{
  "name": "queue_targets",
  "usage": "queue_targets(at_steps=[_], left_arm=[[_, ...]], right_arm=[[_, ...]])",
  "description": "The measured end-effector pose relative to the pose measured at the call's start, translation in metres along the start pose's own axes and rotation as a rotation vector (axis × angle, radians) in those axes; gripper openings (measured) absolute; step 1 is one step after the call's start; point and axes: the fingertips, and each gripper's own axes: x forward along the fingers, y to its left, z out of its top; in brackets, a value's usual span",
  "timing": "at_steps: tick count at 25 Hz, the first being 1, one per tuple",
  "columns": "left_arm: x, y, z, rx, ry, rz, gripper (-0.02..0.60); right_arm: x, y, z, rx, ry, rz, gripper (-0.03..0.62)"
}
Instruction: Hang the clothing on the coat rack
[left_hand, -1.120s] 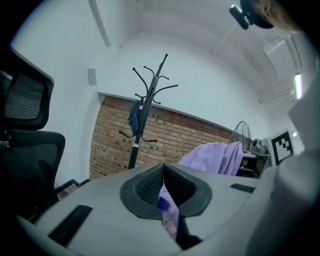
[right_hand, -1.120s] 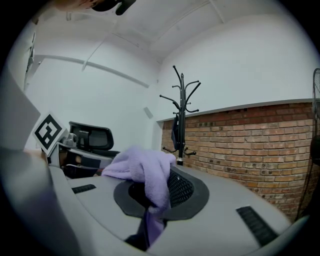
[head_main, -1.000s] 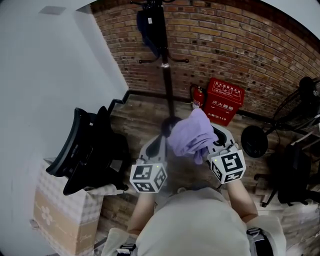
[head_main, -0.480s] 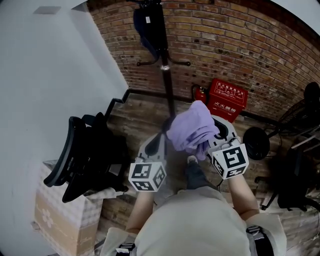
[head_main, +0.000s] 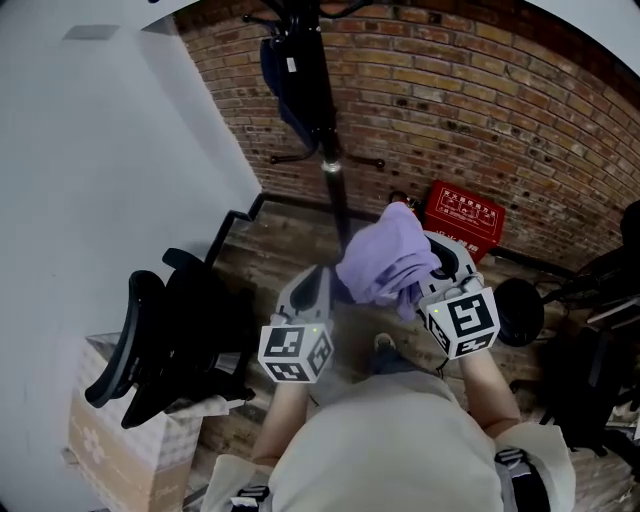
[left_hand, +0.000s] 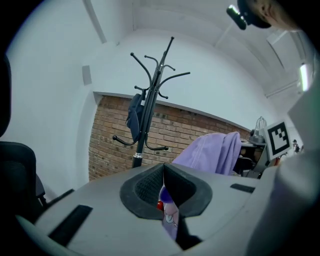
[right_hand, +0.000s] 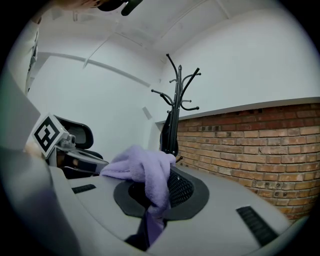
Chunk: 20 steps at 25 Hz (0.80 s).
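Lilac clothing is bunched in the air between the two tools, in front of the person and near the pole of the black coat rack, which stands before a brick wall. The left tool is closed on a thin edge of it. The right tool is closed on a thick fold that drapes over its jaws.

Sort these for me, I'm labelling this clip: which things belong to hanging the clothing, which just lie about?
In the job: purple garment, held by left gripper and right gripper; coat rack.
Lying about: office chair, red fire-equipment box, cardboard box, hanging dark blue garment.
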Motion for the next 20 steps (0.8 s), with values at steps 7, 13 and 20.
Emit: queue_targets(at_steps=[7, 13, 20], left_arm=[[0.039, 0.01, 0.014, -0.013, -0.019, 0.039, 0.005], [0.065, 0.02, 0.02, -0.022, -0.028, 0.076, 0.005], [0.083, 0.033, 0.026, -0.028, -0.039, 0.125, 0.005]], right_arm=[[0.041, -0.035, 0.01, -0.02, -0.021, 0.036, 0.02], [0.077, -0.054, 0.017, -0.034, -0.031, 0.079, 0.018], [0.113, -0.064, 0.024, -0.051, -0.041, 0.135, 0.02]])
